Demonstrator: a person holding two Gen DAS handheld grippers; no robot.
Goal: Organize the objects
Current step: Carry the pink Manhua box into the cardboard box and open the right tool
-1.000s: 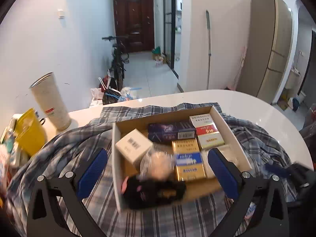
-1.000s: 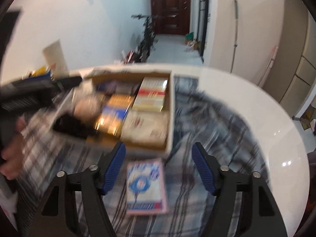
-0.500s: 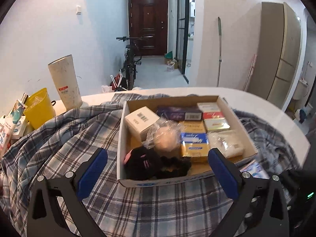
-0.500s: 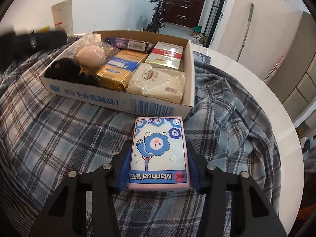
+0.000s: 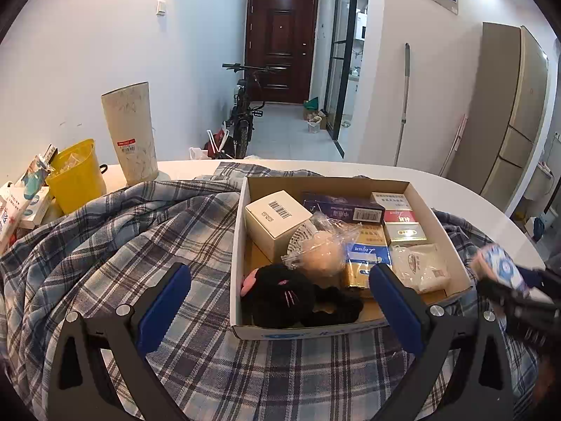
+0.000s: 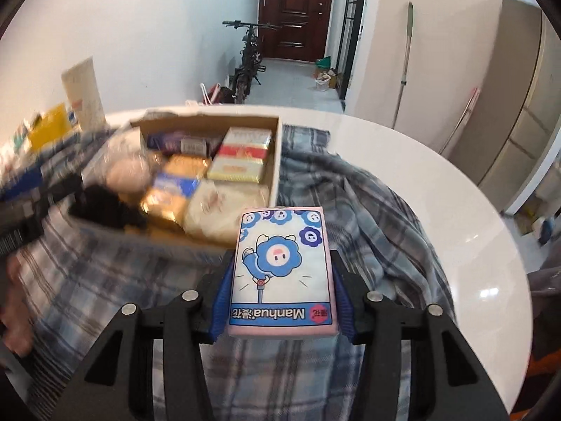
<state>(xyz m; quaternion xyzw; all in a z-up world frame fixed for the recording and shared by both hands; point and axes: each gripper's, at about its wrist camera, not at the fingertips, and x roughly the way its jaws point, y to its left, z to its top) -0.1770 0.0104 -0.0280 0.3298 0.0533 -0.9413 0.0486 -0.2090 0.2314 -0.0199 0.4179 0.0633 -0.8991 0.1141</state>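
While the right gripper point(image 6: 282, 277) has its 2 blue pads pressed against the long sides of a tissue pack point(image 6: 282, 270), the pack sits lifted between them, its flower-cartoon face up and its printed name toward the camera. These jaws have just been closing, narrowing onto the pack, which fills the whole gap between the fingers. Beyond the fingertips and a little to their left lies the cardboard box point(image 6: 275, 161), blurred in this view, on the plaid cloth point(image 6: 368, 210) that covers the white table point(image 6: 455, 210).

From the left wrist view, the left gripper point(image 5: 280, 301) stands wide open with nothing between its fingers point(image 5: 164, 301). Its right finger overlaps the near right part of the cardboard box point(image 5: 242, 245), and its left finger hangs over the plaid cloth point(image 5: 140, 231) just left of the box. Between the 2 fingers, inside the box, lie a black plush item point(image 5: 280, 294), a bagged round thing point(image 5: 320, 252) and a white carton point(image 5: 277, 217). Far right of the right finger, the tissue pack point(image 5: 499, 266) shows, blurred.
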